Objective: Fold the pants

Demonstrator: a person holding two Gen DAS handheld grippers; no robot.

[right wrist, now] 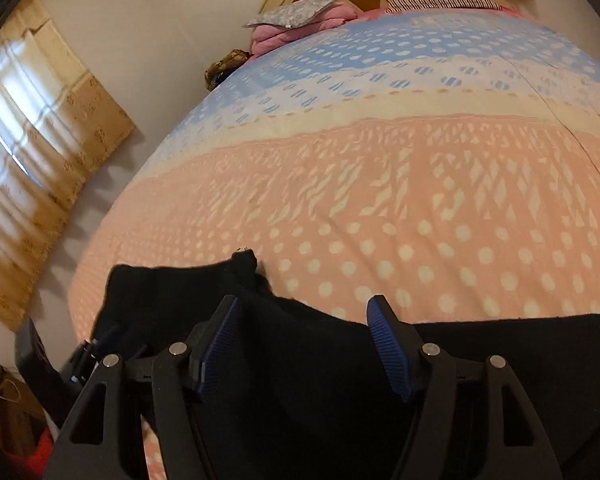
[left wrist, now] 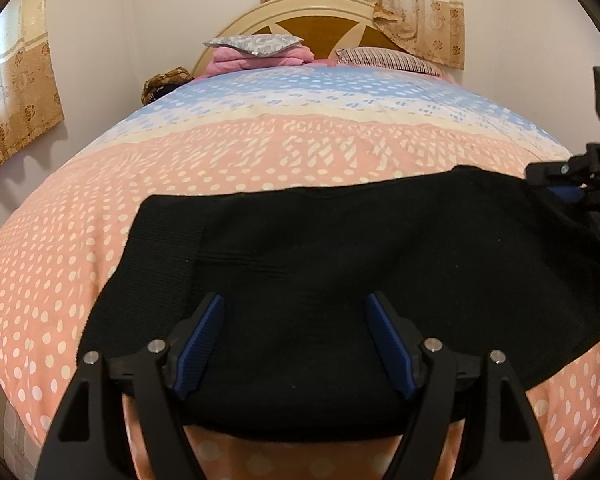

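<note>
Pink dotted bedspread [left wrist: 260, 160] fills both views, headboard [left wrist: 300, 12] far off. Black pants [left wrist: 340, 248] lie near, long axis running left to right, left end squared off. Left gripper [left wrist: 296, 340] and right gripper [right wrist: 304, 340] hover over them, fingers spread, holding nothing. Bare bedspread stretches beyond the far edge.

One pair of black pants [left wrist: 340, 248], two grippers, two pillows, one bed [left wrist: 260, 152], two curtains.

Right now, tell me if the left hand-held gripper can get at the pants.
Probably yes: the left hand-held gripper is open right over the pants, with nothing between them.
</note>
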